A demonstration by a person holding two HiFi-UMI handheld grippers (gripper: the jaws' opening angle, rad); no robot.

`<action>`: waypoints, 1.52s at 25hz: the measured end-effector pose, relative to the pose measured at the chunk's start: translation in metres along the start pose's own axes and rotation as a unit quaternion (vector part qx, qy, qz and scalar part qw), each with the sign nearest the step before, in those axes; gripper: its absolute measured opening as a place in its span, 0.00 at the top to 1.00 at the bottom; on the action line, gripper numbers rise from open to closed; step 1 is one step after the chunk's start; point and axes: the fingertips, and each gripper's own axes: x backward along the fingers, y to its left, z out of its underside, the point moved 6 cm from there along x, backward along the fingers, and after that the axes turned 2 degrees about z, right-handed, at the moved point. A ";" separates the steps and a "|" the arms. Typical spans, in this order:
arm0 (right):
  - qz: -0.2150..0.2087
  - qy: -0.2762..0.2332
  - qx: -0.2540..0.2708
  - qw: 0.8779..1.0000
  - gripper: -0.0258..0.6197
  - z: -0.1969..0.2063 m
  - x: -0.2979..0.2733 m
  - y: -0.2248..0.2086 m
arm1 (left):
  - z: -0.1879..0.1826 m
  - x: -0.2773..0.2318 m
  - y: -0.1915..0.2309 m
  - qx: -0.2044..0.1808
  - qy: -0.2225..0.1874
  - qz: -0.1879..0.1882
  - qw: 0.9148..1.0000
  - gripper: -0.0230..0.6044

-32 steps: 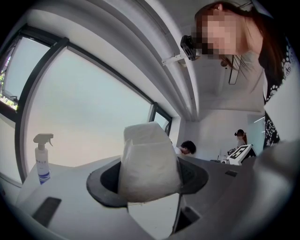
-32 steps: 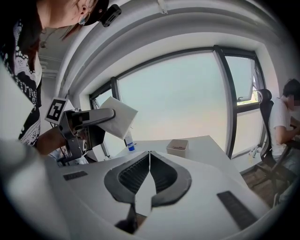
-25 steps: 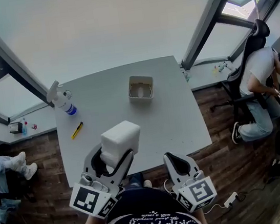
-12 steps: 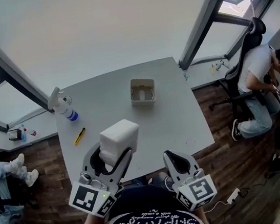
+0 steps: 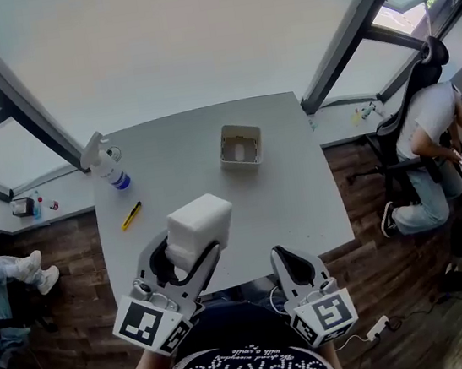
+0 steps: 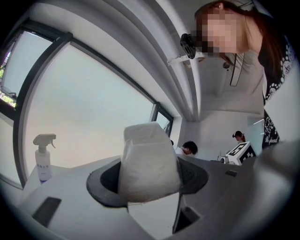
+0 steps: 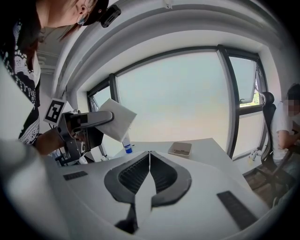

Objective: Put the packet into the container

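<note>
A white, soft, blocky packet [image 5: 199,227] is held above the near edge of the grey table [image 5: 298,178], with my left gripper [image 5: 188,258] shut on it. The left gripper view shows the packet [image 6: 149,164] filling the gap between the dark pads. A small beige square container [image 5: 240,145] stands open-topped at the far middle of the table; it also shows as a low container [image 7: 180,149] in the right gripper view. My right gripper [image 5: 287,263] is shut and empty, low at the table's near right edge, its pads [image 7: 136,174] pressed together.
A spray bottle [image 5: 107,165] with a blue band stands at the table's far left corner. A yellow marker [image 5: 129,216] lies near the left edge. A person [image 5: 432,130] sits on an office chair to the right, off the table. Wooden floor surrounds the table.
The view has shifted slightly, so the table and container sit a little to the right. Both grippers and the held packet keep nearly the same place.
</note>
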 end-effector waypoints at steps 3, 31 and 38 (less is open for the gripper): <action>-0.013 -0.001 0.008 1.000 0.94 -0.002 -0.003 -0.005 | 0.000 -0.002 -0.002 -0.001 0.002 -0.009 1.000 0.53; -0.084 0.019 0.007 0.996 0.94 -0.016 -0.031 -0.092 | 0.001 -0.074 -0.028 -0.008 -0.005 -0.075 0.997 0.53; -0.091 0.030 -0.004 0.995 0.94 -0.019 -0.042 -0.084 | 0.007 -0.074 -0.009 -0.008 0.014 -0.099 0.995 0.53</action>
